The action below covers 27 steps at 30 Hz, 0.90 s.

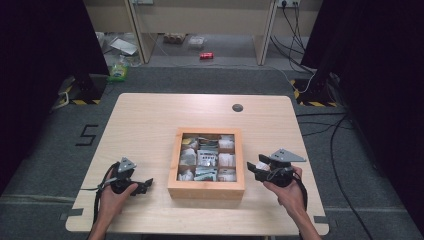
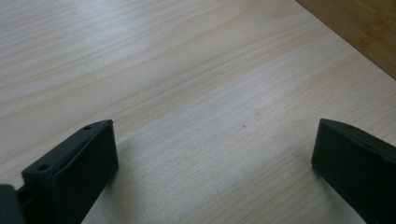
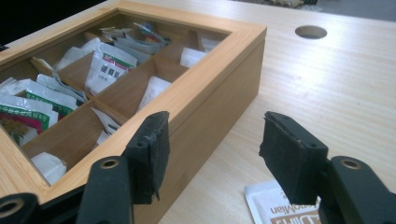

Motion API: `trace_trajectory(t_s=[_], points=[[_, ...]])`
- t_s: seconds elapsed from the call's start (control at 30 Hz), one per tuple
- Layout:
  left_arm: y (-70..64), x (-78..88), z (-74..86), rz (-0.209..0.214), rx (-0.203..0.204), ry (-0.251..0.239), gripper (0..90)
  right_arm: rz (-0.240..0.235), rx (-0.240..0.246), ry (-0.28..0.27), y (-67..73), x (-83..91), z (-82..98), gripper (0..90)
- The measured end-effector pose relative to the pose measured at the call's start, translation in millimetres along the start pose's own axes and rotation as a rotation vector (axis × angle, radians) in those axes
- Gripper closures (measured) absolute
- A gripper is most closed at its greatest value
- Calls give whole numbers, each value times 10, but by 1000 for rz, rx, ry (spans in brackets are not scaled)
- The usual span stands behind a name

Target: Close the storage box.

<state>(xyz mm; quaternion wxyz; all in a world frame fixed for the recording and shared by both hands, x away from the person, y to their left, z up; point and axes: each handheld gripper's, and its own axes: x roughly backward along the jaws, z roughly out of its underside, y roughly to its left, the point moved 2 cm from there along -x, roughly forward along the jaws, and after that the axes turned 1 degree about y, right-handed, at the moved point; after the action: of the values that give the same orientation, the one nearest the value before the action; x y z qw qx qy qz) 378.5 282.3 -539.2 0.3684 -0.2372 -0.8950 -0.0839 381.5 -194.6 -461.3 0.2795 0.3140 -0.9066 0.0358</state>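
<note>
A wooden box (image 1: 206,191) with several compartments full of tea sachets (image 1: 205,158) sits at the table's middle front. Level with its right wall, my right gripper (image 1: 251,170) has its jaws apart and nothing pressed between them. In the right gripper view the box's rim (image 3: 210,65) runs just ahead of the right gripper (image 3: 212,144). A white sachet (image 3: 275,205) lies flat on the table under the right-hand jaw. Left of the box, my left gripper (image 1: 142,186) rests low over bare wood. The left gripper (image 2: 215,154) stands wide open, holding nothing.
A round cable hole (image 1: 237,107) marks the table's far side, also seen as the hole (image 3: 310,31) beyond the box. A corner of the box (image 2: 359,28) shows at the top right. On the floor behind are a green bottle (image 1: 119,70), a red can (image 1: 206,55) and cables.
</note>
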Motion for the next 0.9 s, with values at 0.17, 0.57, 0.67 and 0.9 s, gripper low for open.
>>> trace_trajectory(t_s=[0.17, 0.57, 0.67, 0.9], points=[[0, 0, 0, 0, 0, 0, 0, 11, -35, 33, -40, -36, 85, 342], [0, 1, 1, 0, -1, 0, 0, 45, -78, 95, -172, 37, 369, 293], [0, 1, 1, 1, 0, 0, 0, 69, -79, 112, -228, 99, 461, 290], [0, 1, 1, 0, 0, 0, 0, 89, -102, 120, -292, 218, 583, 287]])
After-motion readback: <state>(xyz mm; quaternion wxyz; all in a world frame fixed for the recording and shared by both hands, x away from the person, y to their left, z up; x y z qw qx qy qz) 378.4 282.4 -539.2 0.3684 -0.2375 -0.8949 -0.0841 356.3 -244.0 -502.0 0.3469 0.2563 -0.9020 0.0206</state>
